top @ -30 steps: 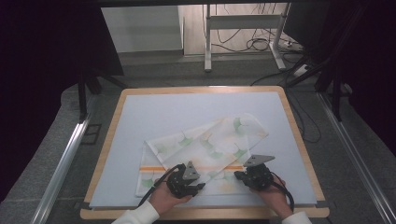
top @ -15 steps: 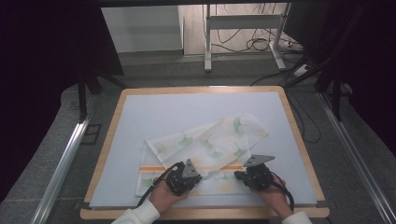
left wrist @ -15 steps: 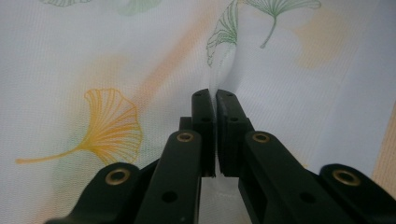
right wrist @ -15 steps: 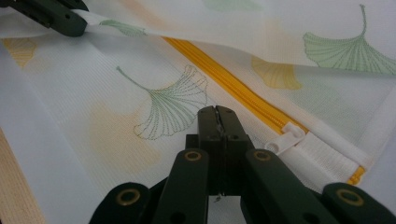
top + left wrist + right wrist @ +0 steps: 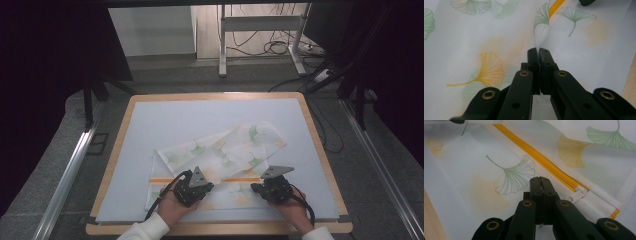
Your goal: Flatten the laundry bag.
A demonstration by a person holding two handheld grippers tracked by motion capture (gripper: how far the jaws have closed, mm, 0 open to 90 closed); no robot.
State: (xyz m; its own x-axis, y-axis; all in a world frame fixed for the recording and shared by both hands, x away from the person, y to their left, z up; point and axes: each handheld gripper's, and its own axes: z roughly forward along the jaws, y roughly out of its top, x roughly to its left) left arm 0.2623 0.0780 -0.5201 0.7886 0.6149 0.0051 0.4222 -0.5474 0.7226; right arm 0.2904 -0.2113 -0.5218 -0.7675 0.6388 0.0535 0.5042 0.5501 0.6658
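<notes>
A white mesh bag printed with green and orange ginkgo leaves lies crumpled on the pale table mat, its orange zipper running across the near part. My left gripper rests on the bag's near left. In the left gripper view the left gripper is shut on a raised fold of the mesh. My right gripper sits on the bag's near right. Seen along its own jaws, the right gripper is shut with a thin sliver of mesh between its pads, just beside the zipper and its white pull.
A wooden rim frames the mat. Metal rails run along both sides of the table. Beyond the far edge are a stand's legs and cables on the floor.
The left gripper has shifted slightly on the bag. The right gripper and the bag lie as before.
</notes>
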